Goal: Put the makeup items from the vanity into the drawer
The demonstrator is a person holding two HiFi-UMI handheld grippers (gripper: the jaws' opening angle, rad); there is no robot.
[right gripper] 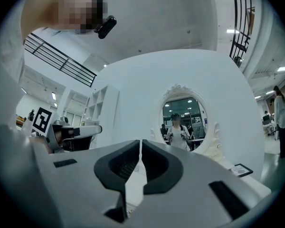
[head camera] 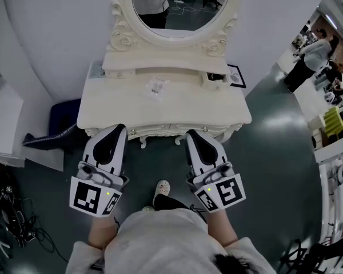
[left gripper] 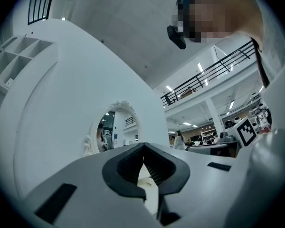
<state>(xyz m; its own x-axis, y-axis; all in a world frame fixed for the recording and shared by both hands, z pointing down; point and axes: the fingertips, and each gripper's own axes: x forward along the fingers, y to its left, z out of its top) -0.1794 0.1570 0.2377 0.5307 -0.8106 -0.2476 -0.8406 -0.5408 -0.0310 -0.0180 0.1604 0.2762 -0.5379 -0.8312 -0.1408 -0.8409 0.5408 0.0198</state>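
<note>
Standing on a glossy grey floor (head camera: 274, 130) before a cream carved vanity (head camera: 120, 104) with an oval mirror (head camera: 180, 4), holding left gripper (head camera: 119, 128) and right gripper (head camera: 193, 133) closed, empty.

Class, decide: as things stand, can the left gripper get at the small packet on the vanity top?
Probably yes: only bare vanity top lies between the left gripper and the packet, though its shut jaws must open first.

A curved white wall (head camera: 51, 27) stands on a glossy dark green floor (head camera: 274, 147) under ceiling lights (left gripper: 200, 67)
</note>
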